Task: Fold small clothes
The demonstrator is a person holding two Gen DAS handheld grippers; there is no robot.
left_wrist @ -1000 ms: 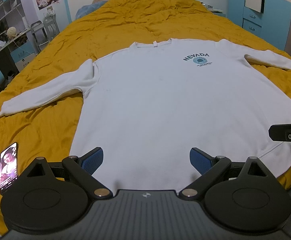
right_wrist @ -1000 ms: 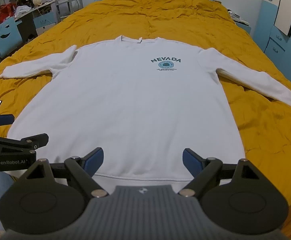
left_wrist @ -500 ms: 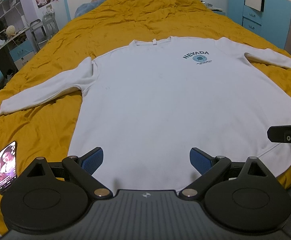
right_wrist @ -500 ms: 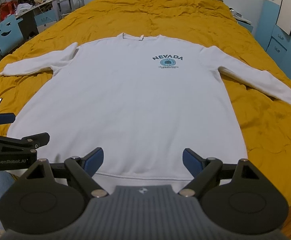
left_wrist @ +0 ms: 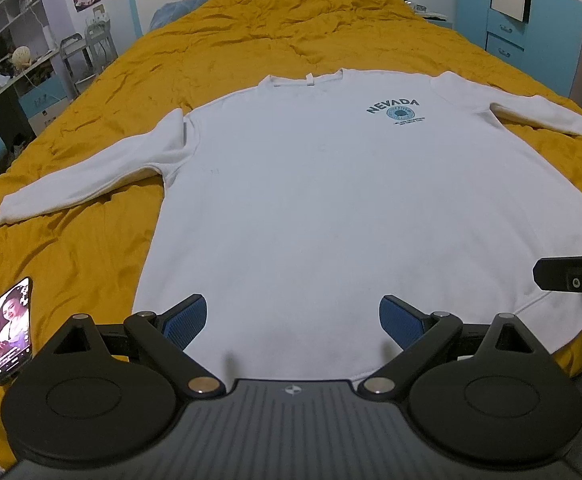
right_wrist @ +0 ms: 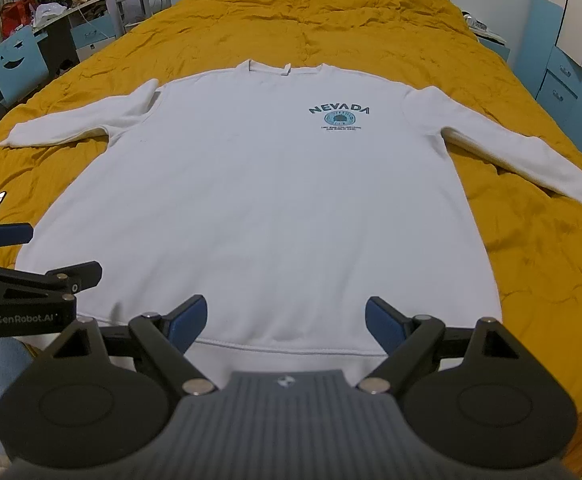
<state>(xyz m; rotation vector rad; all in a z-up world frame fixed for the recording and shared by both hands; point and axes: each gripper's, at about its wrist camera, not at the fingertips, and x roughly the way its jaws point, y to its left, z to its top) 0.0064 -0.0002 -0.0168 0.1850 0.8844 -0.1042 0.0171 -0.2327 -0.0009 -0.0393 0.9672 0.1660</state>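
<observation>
A white long-sleeved sweatshirt (left_wrist: 331, 208) with a teal NEVADA print lies flat, front up, on the yellow bed cover, both sleeves spread out; it also shows in the right wrist view (right_wrist: 267, 200). My left gripper (left_wrist: 293, 316) is open and empty, hovering over the hem at its left half. My right gripper (right_wrist: 287, 318) is open and empty over the hem toward the right. Each gripper's side shows at the edge of the other's view.
A lit phone (left_wrist: 13, 328) lies on the yellow bed cover (left_wrist: 91, 240) left of the hem. Desks, chairs and shelves (right_wrist: 51, 32) stand left of the bed. Blue cabinets (left_wrist: 531, 32) stand to the right. The bed's near edge runs just under the hem.
Both grippers have drifted back and slightly up, so the sweatshirt sits a little farther away in both views. Both stay open; nothing was taken hold of.
</observation>
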